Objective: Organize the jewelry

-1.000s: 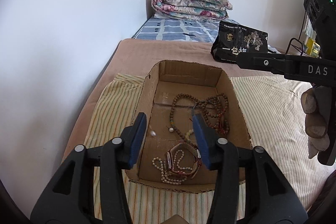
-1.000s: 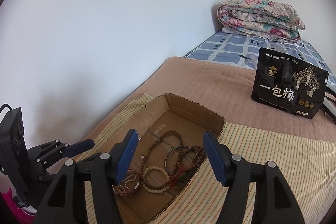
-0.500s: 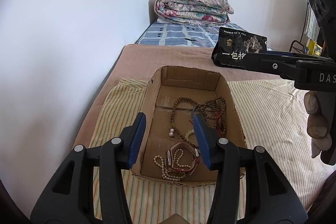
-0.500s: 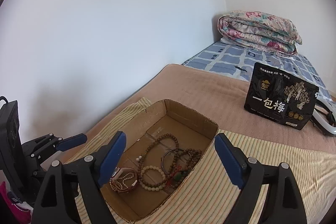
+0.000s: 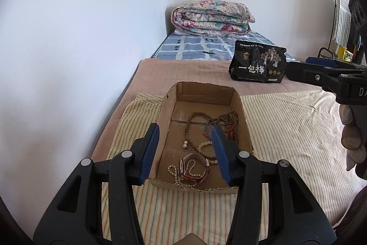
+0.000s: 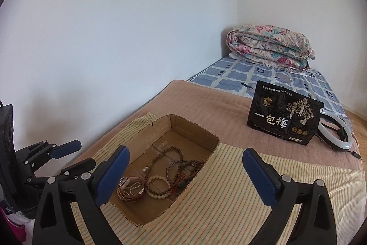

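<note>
We see a folded floral quilt (image 5: 212,17) on a blue checked sheet (image 6: 270,77), a black snack bag (image 6: 284,121) standing on the brown blanket (image 5: 183,70), and a white ring light (image 6: 337,137) behind it

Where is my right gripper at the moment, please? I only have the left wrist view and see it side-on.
Observer: The right gripper is wide open and empty, aimed toward the cardboard box.
Operator: Thank you. Is anything behind the black pouch?
Observer: Yes, a white ring light lies just behind the black pouch, on the brown blanket.
</note>
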{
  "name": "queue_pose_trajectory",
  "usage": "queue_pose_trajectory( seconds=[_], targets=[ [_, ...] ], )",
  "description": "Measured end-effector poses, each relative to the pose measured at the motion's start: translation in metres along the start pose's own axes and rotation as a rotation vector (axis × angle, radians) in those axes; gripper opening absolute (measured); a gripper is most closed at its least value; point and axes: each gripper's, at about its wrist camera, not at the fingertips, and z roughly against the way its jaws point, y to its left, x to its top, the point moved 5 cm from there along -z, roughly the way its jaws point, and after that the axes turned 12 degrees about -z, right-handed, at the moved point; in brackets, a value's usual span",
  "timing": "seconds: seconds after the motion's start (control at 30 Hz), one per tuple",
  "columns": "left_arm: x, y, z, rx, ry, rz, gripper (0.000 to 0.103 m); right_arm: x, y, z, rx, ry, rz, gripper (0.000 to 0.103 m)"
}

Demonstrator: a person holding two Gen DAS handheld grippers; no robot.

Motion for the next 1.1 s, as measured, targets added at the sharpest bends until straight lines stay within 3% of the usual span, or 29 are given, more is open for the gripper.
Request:
queue_pose_trajectory(
  seconds=[0.07, 0.17, 0.37, 0.63, 0.8, 1.1],
  targets=[
    [0.002, -0.006, 0.008, 0.007, -0.009, -0.012, 0.049, -0.001, -0.004, 0.009, -0.012, -0.012, 0.004, 0.103],
    [0.005, -0.014, 0.02, 0.016, -0.027, -0.016, 0.063, -0.003, -0.01, 0.021, -0.036, -0.031, 0.016, 0.103],
    [0.007, -0.032, 0.039, 0.023, -0.029, -0.027, 0.064, -0.013, -0.026, 0.042, -0.056, -0.048, -0.003, 0.103],
    [0.008, -0.051, 0.052, 0.043, -0.02, -0.034, 0.074, -0.024, -0.04, 0.061, -0.093, -0.087, 0.006, 0.103],
    [0.008, -0.055, 0.061, 0.076, -0.028, -0.036, 0.09, -0.03, -0.052, 0.068, -0.092, -0.102, -0.015, 0.103],
    [0.004, -0.056, 0.072, 0.139, -0.04, -0.018, 0.099, -0.037, -0.065, 0.071, -0.107, -0.101, -0.011, 0.103]
  ],
)
